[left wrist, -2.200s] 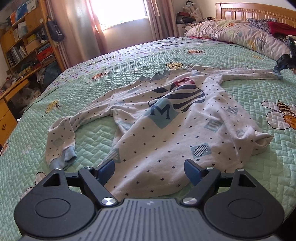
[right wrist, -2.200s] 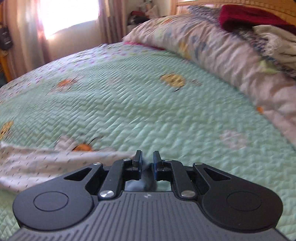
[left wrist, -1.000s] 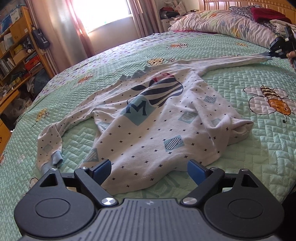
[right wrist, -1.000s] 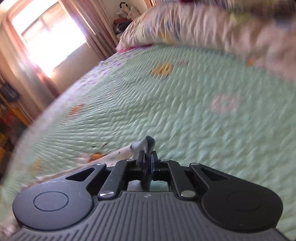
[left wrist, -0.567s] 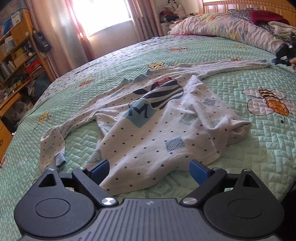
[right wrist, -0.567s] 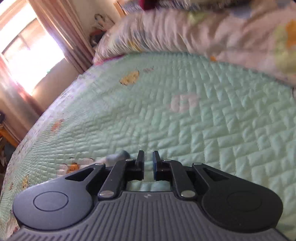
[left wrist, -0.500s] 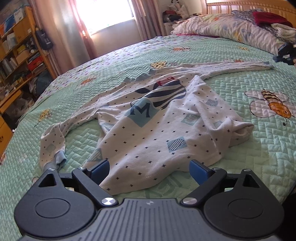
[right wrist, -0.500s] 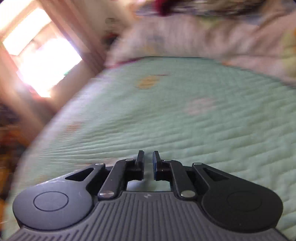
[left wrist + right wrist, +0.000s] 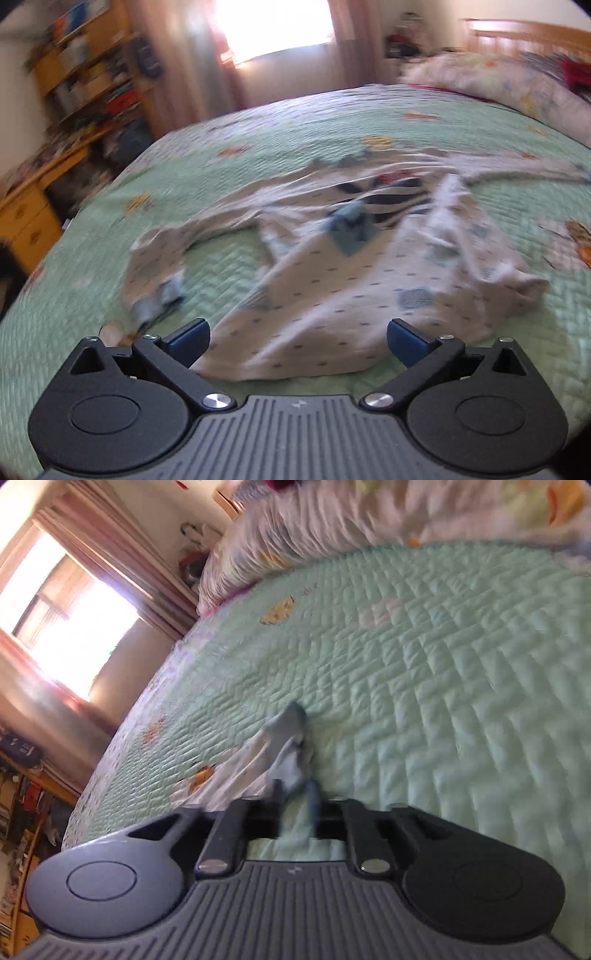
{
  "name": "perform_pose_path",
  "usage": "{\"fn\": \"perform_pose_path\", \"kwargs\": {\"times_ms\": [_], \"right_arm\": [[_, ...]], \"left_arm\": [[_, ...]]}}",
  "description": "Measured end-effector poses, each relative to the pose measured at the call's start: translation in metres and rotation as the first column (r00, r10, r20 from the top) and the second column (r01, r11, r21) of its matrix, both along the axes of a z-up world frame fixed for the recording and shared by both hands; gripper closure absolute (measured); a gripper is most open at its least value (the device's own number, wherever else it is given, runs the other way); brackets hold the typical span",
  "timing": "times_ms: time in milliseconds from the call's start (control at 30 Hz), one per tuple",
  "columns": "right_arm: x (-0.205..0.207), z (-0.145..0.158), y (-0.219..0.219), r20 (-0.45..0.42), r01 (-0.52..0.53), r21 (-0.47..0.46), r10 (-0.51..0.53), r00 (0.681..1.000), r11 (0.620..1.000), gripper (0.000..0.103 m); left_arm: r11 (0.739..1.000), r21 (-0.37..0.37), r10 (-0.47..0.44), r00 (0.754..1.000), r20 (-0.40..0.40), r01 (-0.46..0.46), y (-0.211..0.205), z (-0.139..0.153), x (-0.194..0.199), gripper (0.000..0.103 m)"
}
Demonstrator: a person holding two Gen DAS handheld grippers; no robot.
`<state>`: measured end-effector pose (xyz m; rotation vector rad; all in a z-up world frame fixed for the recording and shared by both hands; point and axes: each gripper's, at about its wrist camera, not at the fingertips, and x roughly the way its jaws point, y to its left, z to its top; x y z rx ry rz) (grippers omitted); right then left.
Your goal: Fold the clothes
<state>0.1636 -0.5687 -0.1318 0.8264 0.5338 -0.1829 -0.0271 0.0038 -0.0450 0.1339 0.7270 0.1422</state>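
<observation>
A white long-sleeved shirt (image 9: 332,277) with small dark dots and a striped print lies crumpled on the green quilted bedspread (image 9: 258,155). Its hem lies just ahead of my left gripper (image 9: 297,338), which is open wide with nothing between its blue pads. One sleeve curls to the left and ends in a blue cuff (image 9: 162,295). The other sleeve (image 9: 517,171) stretches to the far right. In the blurred right wrist view that sleeve's blue cuff (image 9: 290,723) runs down between the fingers of my right gripper (image 9: 295,795), which looks shut on it.
A rolled flowered quilt (image 9: 498,85) lies along the headboard side, seen also as the quilt (image 9: 332,524) ahead of the right gripper. A bookshelf (image 9: 85,85) and wooden desk (image 9: 26,221) stand left of the bed. Bare bedspread (image 9: 443,664) stretches right of the cuff.
The right gripper let the cuff go about half a second ago and now has it between its fingers again. The shirt's upper part has drawn taut toward the right. Both views are swinging.
</observation>
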Motion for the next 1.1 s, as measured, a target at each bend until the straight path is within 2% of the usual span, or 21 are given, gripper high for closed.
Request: {"fn": "perform_pose_path", "kwargs": {"times_ms": [67,133,200,267,333,433,467,533,600,667,733,800,833,867,900,933,967,1033,1067,1100], "right_arm": [[-0.021,0.013,0.034,0.057,-0.137,-0.017,0.138,0.989,0.990,0.062],[-0.042,0.022,0.079,0.103,-0.310,-0.014,0.309,0.945,0.951,0.053],[-0.072,0.034,0.131,0.130,-0.475,-0.072,0.480,0.867,0.877,0.051],[-0.102,0.045,0.183,0.119,-0.601,-0.180,0.624,0.772,0.779,0.051],[-0.131,0.053,0.229,0.081,-0.678,-0.293,0.724,0.685,0.674,0.051],[-0.150,0.052,0.276,0.015,-0.715,-0.383,0.778,0.628,0.585,0.051],[-0.152,0.047,0.280,0.008,-0.719,-0.372,0.777,0.630,0.587,0.051],[-0.137,0.036,0.280,0.007,-0.713,-0.308,0.751,0.661,0.630,0.051],[-0.129,0.022,0.267,0.038,-0.696,-0.174,0.711,0.702,0.697,0.051],[-0.130,0.011,0.261,0.070,-0.669,-0.061,0.672,0.737,0.740,0.051],[-0.129,0.008,0.265,0.100,-0.673,-0.041,0.674,0.732,0.738,0.051],[-0.130,0.010,0.274,0.121,-0.692,-0.054,0.692,0.711,0.720,0.050],[-0.132,0.011,0.281,0.118,-0.713,-0.070,0.716,0.688,0.697,0.049],[-0.134,0.013,0.288,0.114,-0.734,-0.085,0.739,0.664,0.673,0.043],[-0.136,0.013,0.297,0.074,-0.758,-0.089,0.763,0.642,0.646,0.039],[-0.137,0.010,0.305,0.024,-0.789,-0.067,0.792,0.610,0.610,0.039],[-0.139,0.006,0.312,-0.010,-0.828,-0.023,0.828,0.561,0.561,0.039],[-0.154,0.007,0.320,0.010,-0.872,-0.009,0.872,0.489,0.489,0.039],[-0.162,0.010,0.321,0.003,-0.878,-0.025,0.879,0.477,0.477,0.039],[-0.167,0.013,0.320,-0.011,-0.873,-0.039,0.874,0.486,0.486,0.039]], "left_arm": [[0.997,-0.064,0.033,0.999,-0.008,-0.034,0.009,-0.001,-0.001,0.001],[0.994,-0.105,0.044,0.999,-0.006,-0.044,0.013,-0.001,-0.006,0.001],[0.993,-0.113,0.036,0.999,0.012,-0.035,0.013,0.001,-0.013,0.001],[0.994,-0.106,0.025,0.999,0.034,-0.022,0.014,0.003,-0.020,0.001],[0.993,-0.117,0.022,0.999,0.043,-0.017,0.017,0.004,-0.025,0.001],[0.989,-0.149,0.014,0.999,0.046,-0.007,0.020,0.003,-0.035,0.001],[0.987,-0.159,0.005,0.999,0.045,0.002,0.020,0.003,-0.038,0.001],[0.984,-0.175,-0.016,0.999,0.051,0.025,0.020,0.003,-0.047,0.001],[0.982,-0.185,-0.031,0.998,0.057,0.041,0.021,0.002,-0.055,0.001],[0.980,-0.194,-0.028,0.998,0.062,0.040,0.024,0.002,-0.059,0.001],[0.979,-0.203,-0.016,0.998,0.062,0.028,0.029,0.001,-0.061,0.001],[0.978,-0.210,-0.004,0.998,0.061,0.016,0.032,0.000,-0.060,0.001],[0.977,-0.214,-0.001,0.998,0.060,0.014,0.033,-0.001,-0.060,0.001],[0.976,-0.218,0.001,0.998,0.058,0.012,0.034,-0.001,-0.060,0.001],[0.975,-0.223,0.000,0.998,0.057,0.013,0.034,-0.002,-0.059,0.001],[0.974,-0.227,-0.001,0.998,0.056,0.014,0.034,-0.002,-0.059,0.001],[0.973,-0.228,-0.004,0.998,0.057,0.017,0.034,-0.003,-0.059,0.001],[0.974,-0.225,-0.008,0.998,0.060,0.022,0.033,-0.004,-0.059,0.001],[0.975,-0.220,-0.010,0.998,0.062,0.024,0.033,-0.005,-0.059,0.001],[0.976,-0.216,-0.012,0.998,0.058,0.024,0.033,-0.006,-0.058,0.001]]}}
